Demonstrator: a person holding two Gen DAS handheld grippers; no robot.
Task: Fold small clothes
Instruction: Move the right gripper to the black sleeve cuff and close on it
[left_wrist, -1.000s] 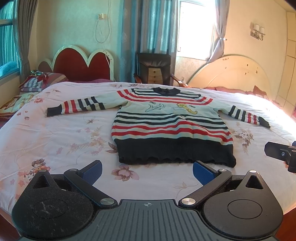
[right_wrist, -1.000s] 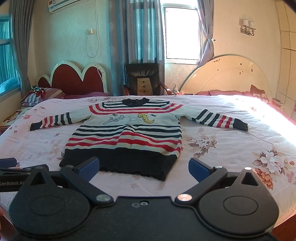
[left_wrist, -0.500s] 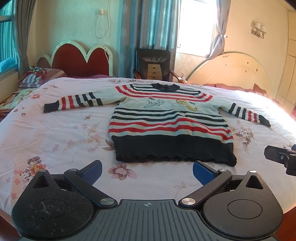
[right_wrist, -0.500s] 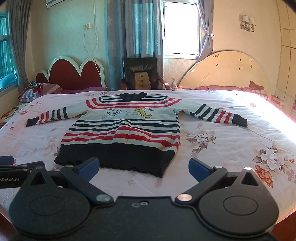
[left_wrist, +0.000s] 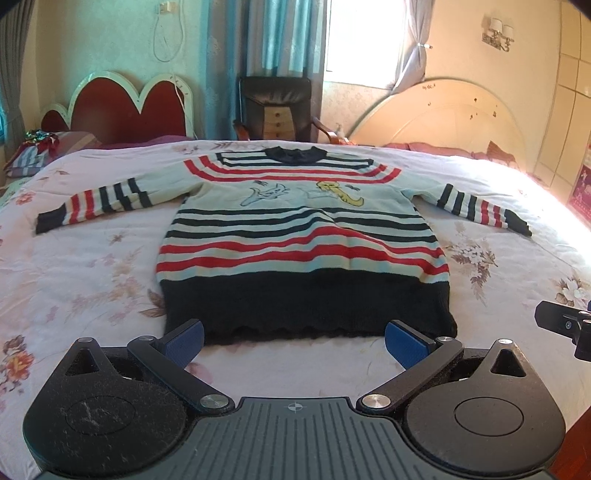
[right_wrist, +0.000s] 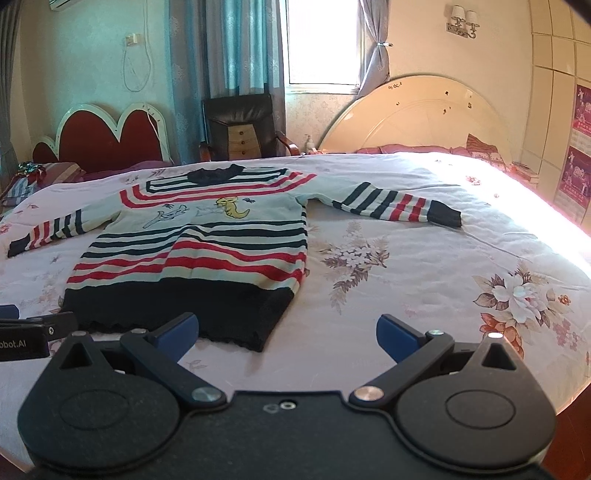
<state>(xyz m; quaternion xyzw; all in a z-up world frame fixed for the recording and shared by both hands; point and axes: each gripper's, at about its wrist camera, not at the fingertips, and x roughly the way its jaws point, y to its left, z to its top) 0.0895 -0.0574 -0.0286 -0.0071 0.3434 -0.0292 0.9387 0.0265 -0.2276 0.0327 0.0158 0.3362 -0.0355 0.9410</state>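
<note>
On the flowered bed (left_wrist: 92, 266): striped sweater (left_wrist: 299, 240) lies flat | left gripper (left_wrist: 294, 338) wide apart near its hem, holding nothing | right gripper (right_wrist: 287, 332) the same

Window (right_wrist: 323, 40): upper centre, sunlit; teal curtains (right_wrist: 225, 48) left
Headboard (left_wrist: 129, 107): red, scalloped, left
Armchair (left_wrist: 275, 107): dark, centre

Striped knit sweater (left_wrist: 303, 243), lying flat and unfolded, front up, collar at the far end, both sleeves spread sideways. Red, navy and pale bands; 2 cartoon figures on chest; dark hem band nearest.
</note>
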